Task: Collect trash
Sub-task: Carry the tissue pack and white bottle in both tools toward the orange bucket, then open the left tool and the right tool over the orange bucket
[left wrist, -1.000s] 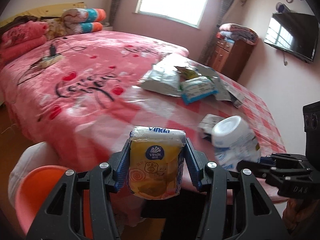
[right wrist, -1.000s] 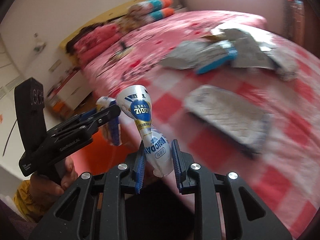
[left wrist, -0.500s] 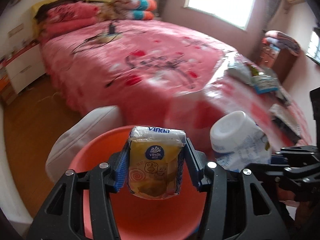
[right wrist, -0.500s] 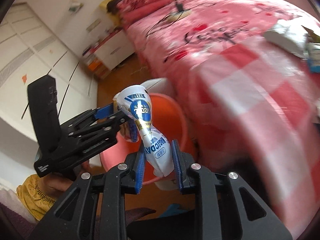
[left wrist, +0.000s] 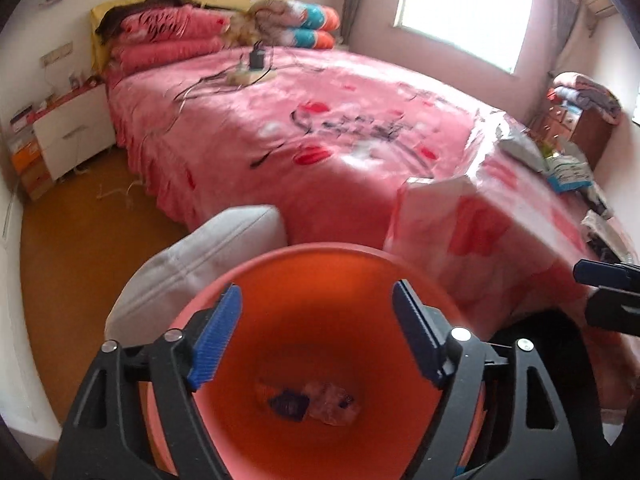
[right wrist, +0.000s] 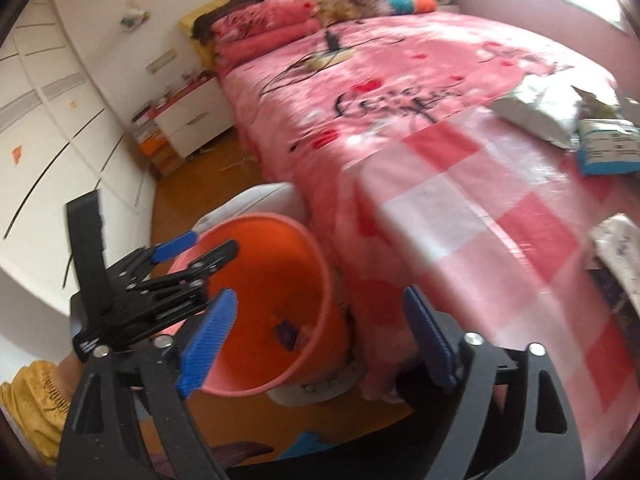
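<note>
Both tools, left tool (left wrist: 316, 330) and right tool (right wrist: 320, 336), have just been opening, nothing between them; trash (left wrist: 310, 402) lies in the orange bucket (left wrist: 320, 258); I'd lift clear, then fetch the far-right bed wrappers (right wrist: 540, 108)
</note>
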